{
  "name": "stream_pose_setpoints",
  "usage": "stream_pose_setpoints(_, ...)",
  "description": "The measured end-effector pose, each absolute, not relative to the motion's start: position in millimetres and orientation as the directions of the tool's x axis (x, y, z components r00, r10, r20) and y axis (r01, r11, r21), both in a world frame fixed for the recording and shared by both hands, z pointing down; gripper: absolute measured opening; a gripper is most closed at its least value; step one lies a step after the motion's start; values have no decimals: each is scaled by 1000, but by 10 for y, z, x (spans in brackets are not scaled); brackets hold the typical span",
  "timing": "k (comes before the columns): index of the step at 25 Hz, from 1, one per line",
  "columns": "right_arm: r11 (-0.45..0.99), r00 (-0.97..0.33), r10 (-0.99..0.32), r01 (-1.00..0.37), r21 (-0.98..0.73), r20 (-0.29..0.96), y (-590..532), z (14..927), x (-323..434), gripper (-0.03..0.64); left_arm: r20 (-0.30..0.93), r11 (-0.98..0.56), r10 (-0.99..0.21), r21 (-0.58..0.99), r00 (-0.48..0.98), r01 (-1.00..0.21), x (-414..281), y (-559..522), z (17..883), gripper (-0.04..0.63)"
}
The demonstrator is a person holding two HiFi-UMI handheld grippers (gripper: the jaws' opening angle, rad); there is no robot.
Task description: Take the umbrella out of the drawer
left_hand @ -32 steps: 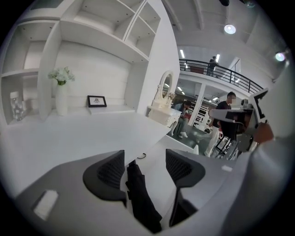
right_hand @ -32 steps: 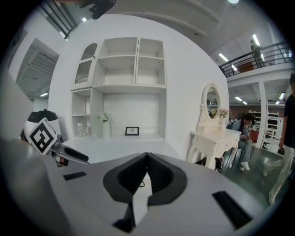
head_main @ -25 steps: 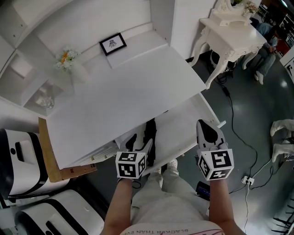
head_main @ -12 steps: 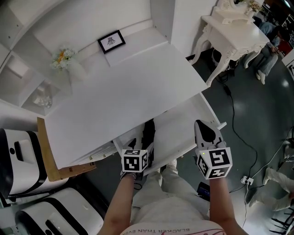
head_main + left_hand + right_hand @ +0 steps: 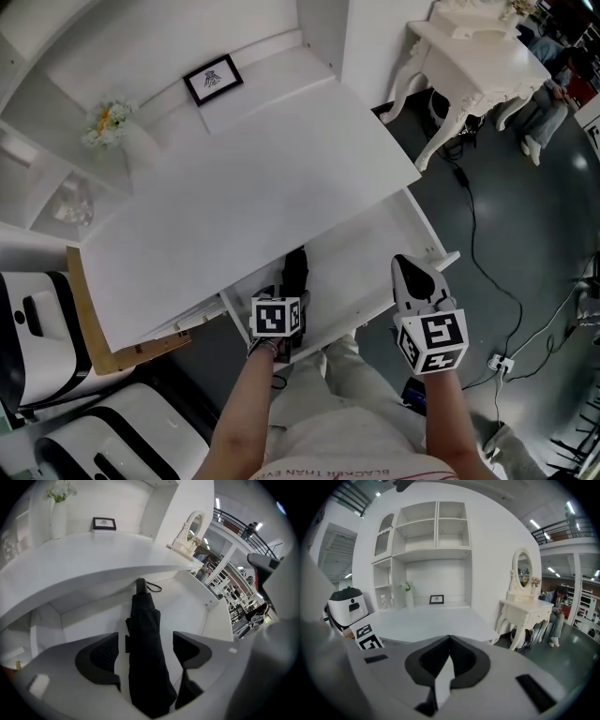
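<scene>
The left gripper's [image 5: 145, 642] fingers [image 5: 101, 656] are opening astride the umbrella [image 5: 141, 609] in the drawer [image 5: 375, 258]; its thick middle should be straddled squarely before closing. The right gripper [image 5: 449, 645] is closed, empty.

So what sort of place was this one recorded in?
Probably a staged room set inside a large hall or showroom, not a home: a white desk with built-in shelving, an ornate white dressing table with oval mirror, and a railed mezzanine with strip lights overhead.
</scene>
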State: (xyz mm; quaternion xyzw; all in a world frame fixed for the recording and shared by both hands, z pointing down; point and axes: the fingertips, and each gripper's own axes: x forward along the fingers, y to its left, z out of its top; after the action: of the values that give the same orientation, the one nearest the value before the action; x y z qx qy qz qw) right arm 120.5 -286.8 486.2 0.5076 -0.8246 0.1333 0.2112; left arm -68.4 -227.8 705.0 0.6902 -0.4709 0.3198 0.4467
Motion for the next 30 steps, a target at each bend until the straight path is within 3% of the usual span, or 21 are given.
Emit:
stream_pose_setpoints(11, 448, -391, -753, -894, -23, 529, -2963, 5100, 1370, 5, 927, -97, -247, 266, 282, -959, -592, -2276, 7519, 354)
stream_pose_setpoints(21, 431, -378, -757, -902, -28, 533, -3033, 5162, 1529, 5, 976, -81, -200, 66, 81, -995, -629, -2296, 7648, 350)
stream_pose_setpoints(25, 429, -378, -758, -903, -30, 532, -3021, 5160, 1537, 5, 978, -102, -188, 76, 94, -992, -605, -2295, 7621, 291)
stream_pose_setpoints(30, 432, -382, -757, -901, -33, 530, -2975, 5159, 1498, 5, 977, -153, -188, 76, 104, -985, -546, -2279, 7682, 267)
